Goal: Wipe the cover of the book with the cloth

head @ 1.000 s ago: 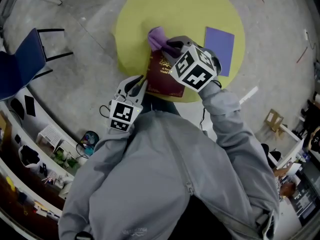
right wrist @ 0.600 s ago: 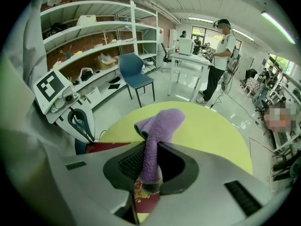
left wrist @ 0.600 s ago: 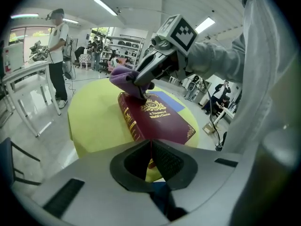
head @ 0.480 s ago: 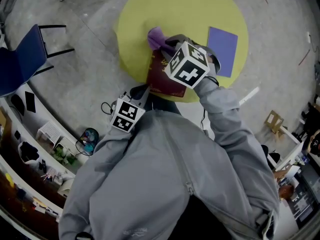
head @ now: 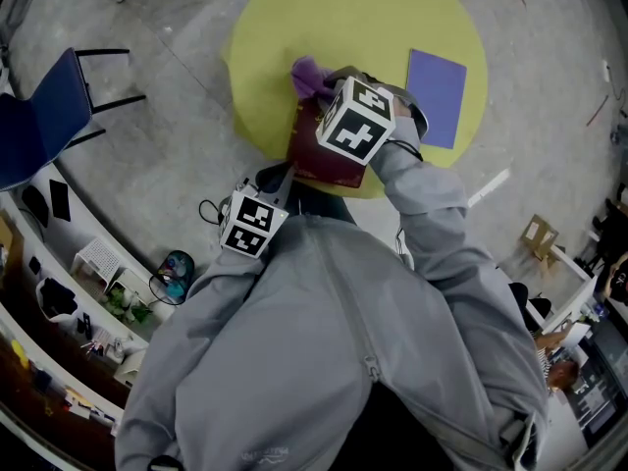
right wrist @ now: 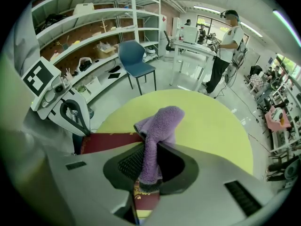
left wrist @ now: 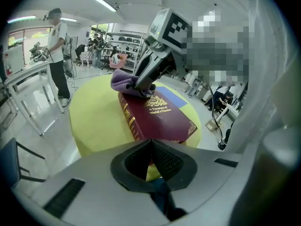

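One small change: the right tongs (right wrist: 149,169), gripping the cloth (right wrist: 160,121), are now further left over the far end of the book (left wrist: 162,114) on the desk (head: 363,18), so wiping goes on. The left tongs (left wrist: 153,157), pressed together and empty, wait near.

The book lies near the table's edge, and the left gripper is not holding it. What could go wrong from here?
1. Nothing steadies the book: the left gripper hangs shut, off the yellow table. A stroke toward the person might slide it over the edge.
2. The right gripper pinches the cloth in a bunch, so bare jaws could scrape the cover.
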The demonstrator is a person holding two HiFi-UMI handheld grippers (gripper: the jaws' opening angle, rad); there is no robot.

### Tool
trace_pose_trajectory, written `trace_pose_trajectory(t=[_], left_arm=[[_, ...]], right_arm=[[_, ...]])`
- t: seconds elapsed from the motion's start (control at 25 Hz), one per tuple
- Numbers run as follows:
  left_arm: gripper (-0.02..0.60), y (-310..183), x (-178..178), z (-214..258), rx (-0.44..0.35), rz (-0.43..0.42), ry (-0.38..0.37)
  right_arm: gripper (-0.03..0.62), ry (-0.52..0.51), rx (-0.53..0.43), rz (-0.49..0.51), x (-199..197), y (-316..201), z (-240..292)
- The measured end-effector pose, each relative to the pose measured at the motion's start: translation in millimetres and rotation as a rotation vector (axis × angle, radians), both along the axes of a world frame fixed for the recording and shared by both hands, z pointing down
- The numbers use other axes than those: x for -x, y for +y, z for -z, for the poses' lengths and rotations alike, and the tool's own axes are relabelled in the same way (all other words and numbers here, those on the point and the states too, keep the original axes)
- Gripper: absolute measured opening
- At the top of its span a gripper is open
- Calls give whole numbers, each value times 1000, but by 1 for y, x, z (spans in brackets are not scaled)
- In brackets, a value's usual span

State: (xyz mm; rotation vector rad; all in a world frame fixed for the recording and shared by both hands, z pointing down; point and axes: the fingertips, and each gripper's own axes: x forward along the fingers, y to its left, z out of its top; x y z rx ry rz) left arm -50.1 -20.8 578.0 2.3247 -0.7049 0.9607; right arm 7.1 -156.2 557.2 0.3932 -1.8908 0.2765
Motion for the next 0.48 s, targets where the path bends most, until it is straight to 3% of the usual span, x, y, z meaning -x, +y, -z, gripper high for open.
trace_pose_trajectory(t=[0.48], left_arm=[[18, -1, 1, 1, 24, 18, 5]], right_arm=[[80, 65, 39, -64, -49, 14, -4]])
